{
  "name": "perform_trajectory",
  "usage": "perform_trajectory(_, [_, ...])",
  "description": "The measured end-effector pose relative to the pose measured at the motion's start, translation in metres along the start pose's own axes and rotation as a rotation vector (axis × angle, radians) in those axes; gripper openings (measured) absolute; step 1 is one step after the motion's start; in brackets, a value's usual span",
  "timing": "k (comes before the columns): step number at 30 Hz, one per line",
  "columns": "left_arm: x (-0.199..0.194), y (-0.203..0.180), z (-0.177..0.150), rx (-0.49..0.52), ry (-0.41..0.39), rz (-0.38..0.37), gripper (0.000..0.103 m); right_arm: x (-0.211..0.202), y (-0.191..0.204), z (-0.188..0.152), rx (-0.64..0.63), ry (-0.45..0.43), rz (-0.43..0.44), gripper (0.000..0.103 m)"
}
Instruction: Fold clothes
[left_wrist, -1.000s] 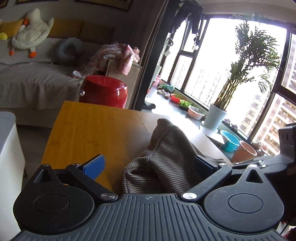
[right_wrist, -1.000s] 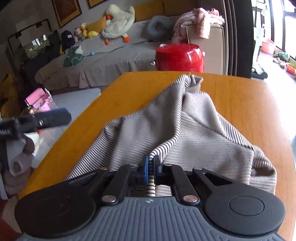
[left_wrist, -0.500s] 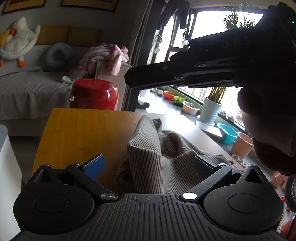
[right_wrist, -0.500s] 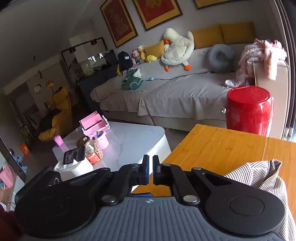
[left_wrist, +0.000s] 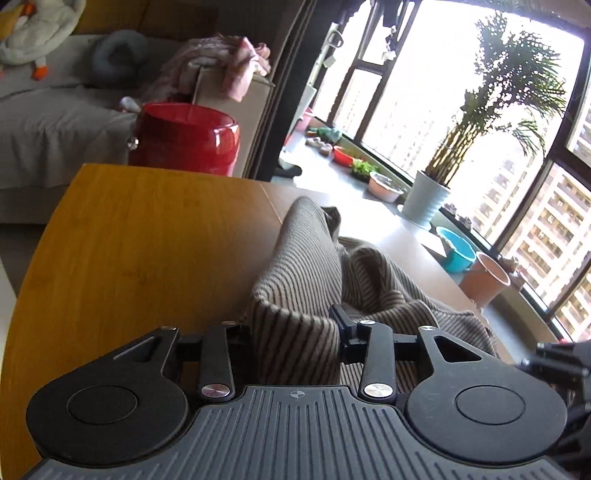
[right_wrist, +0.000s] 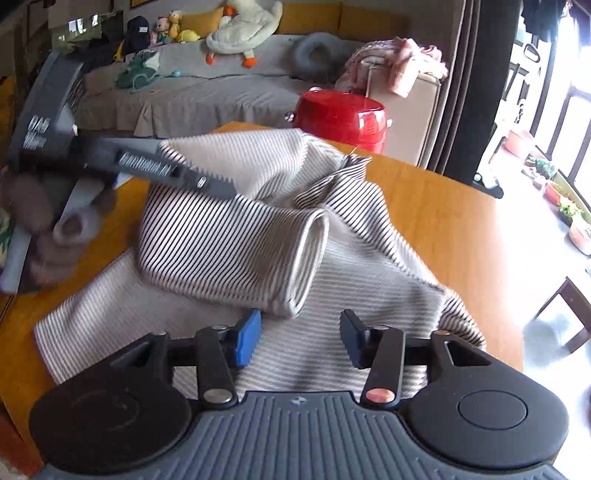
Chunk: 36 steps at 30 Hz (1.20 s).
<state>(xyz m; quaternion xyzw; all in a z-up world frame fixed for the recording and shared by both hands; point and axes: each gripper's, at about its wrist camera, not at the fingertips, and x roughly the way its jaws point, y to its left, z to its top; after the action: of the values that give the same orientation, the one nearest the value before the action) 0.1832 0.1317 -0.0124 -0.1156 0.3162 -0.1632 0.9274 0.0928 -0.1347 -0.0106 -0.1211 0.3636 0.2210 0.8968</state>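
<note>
Striped garment seen bunched on wooden table; raised fold caught between closing jaws of left gripper. Red bin stood beyond table. Potted palm set by window.

Bare wood lay open across the table on its left half, in the left wrist view, right out to the far edge. The striped garment was heaped over the middle and right, its rolled sleeve end rising just ahead of the right gripper. The left gripper reached in over the cloth from the left, blocking that side. Beyond the far edge a red stool stood close against the table.
</note>
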Motion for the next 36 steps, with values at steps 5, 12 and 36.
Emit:
perform_trajectory(5, [-0.014, 0.003, 0.014, 0.010, -0.042, 0.075, 0.035, 0.020, 0.024, -0.019, -0.169, -0.052, -0.076, 0.028])
perform_trajectory(12, [-0.020, 0.004, 0.016, -0.011, -0.026, 0.049, 0.060, -0.013, -0.053, 0.042, -0.074, -0.217, -0.247, 0.004])
perform_trajectory(36, [-0.008, 0.073, 0.043, -0.136, -0.029, 0.225, 0.015, 0.066, -0.192, 0.042, 0.213, -0.151, -0.494, 0.006])
